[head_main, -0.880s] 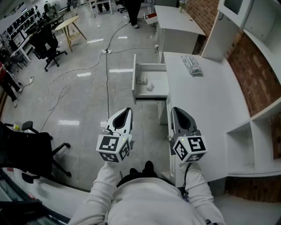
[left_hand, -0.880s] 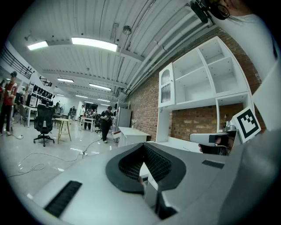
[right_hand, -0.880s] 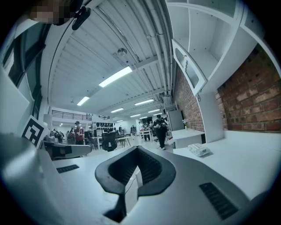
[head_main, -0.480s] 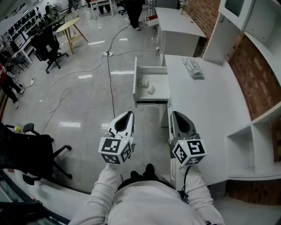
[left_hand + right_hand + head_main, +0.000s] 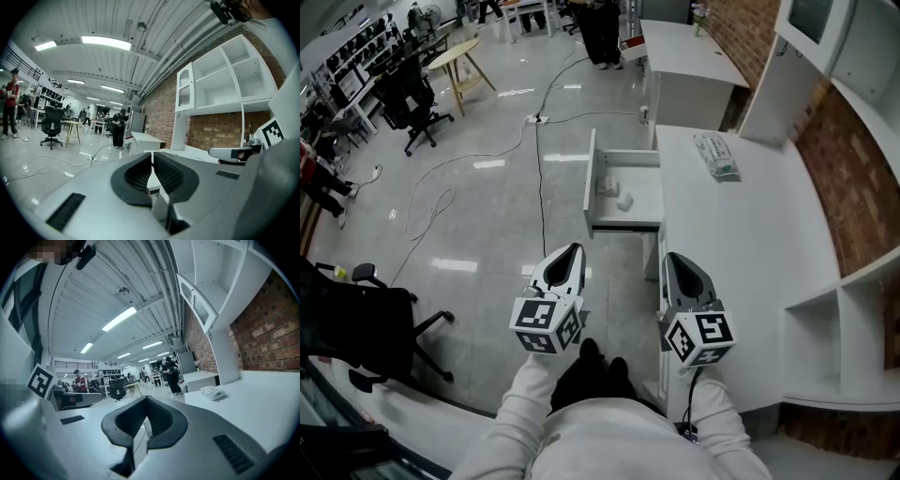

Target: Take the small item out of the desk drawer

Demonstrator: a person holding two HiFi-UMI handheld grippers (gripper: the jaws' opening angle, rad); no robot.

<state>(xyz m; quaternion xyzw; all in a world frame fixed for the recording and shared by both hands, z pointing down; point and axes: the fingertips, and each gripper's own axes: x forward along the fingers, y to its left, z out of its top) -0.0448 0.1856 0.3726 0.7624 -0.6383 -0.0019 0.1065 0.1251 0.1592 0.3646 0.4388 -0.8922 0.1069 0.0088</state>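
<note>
Small item, a pale, whitish lump too small to make out further, lies on the floor of the open desk drawer, just beside a second small pale object. It is well ahead of both grippers and touches neither. The left gripper hangs over the shiny floor with its jaws pressed together on nothing, and the right gripper, at the edge of the white desk, likewise has its jaws closed and empty; sideways the item falls between the two.
</note>
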